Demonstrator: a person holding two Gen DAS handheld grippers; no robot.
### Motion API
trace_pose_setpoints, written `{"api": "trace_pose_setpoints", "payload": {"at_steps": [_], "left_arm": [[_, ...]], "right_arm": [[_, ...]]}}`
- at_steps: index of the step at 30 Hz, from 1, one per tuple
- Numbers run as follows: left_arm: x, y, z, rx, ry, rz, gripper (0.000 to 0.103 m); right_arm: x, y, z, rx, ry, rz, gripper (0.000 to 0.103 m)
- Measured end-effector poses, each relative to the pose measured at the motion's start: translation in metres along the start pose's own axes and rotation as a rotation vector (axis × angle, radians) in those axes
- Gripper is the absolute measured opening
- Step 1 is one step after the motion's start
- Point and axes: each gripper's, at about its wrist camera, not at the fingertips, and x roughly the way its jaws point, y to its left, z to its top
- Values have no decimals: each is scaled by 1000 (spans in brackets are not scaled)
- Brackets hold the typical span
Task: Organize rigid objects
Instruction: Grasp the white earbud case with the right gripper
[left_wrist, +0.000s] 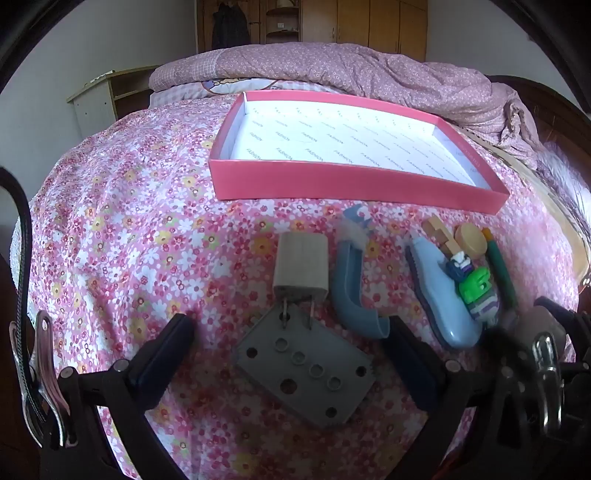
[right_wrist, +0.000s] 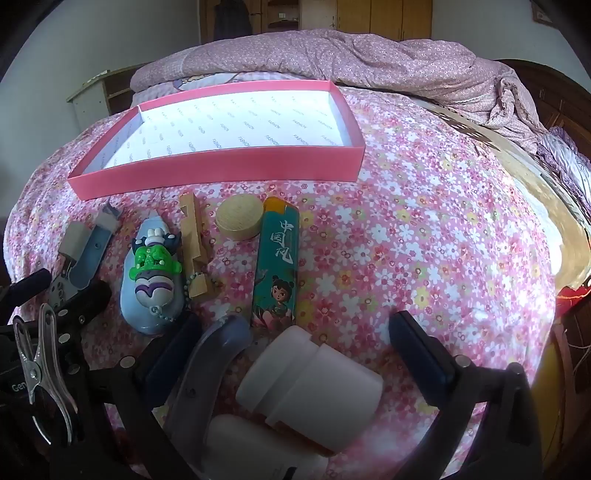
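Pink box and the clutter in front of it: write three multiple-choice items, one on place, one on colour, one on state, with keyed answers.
1. Where does the grey perforated plate lie?
A. inside the box
B. between the left gripper's fingers
C. on the quilt

2. What colour is the lighter?
A. teal
B. red
C. black

3. What does the pink box hold?
A. nothing
B. the white bottle
C. the wooden disc

Answers: 1 B, it sits between the two dark pads. 2 A, its body is teal with a cartoon figure. 3 A, only printed lining shows; the white bottle and wooden disc lie outside.
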Motion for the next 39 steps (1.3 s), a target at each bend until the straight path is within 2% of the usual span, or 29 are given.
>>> {"api": "trace_pose_setpoints", "payload": {"at_steps": [16, 22, 27, 33, 39], "left_arm": [[0, 0, 0, 1, 0, -1, 103], [-3, 5, 1, 28, 23, -32, 103], [-14, 11, 2, 28, 31, -71, 101], [-31, 15, 0, 64, 8, -96, 100], [-47, 12, -8, 106, -4, -130, 100]], "right_arm": [[0, -1, 4, -14, 13, 15, 103], [-3, 0, 2, -54, 21, 32, 103], [-18, 2, -1, -90, 2, 64, 98], [-42, -4, 0, -109, -39, 121, 98], [-53, -14, -4, -121, -29, 180, 98]]}}
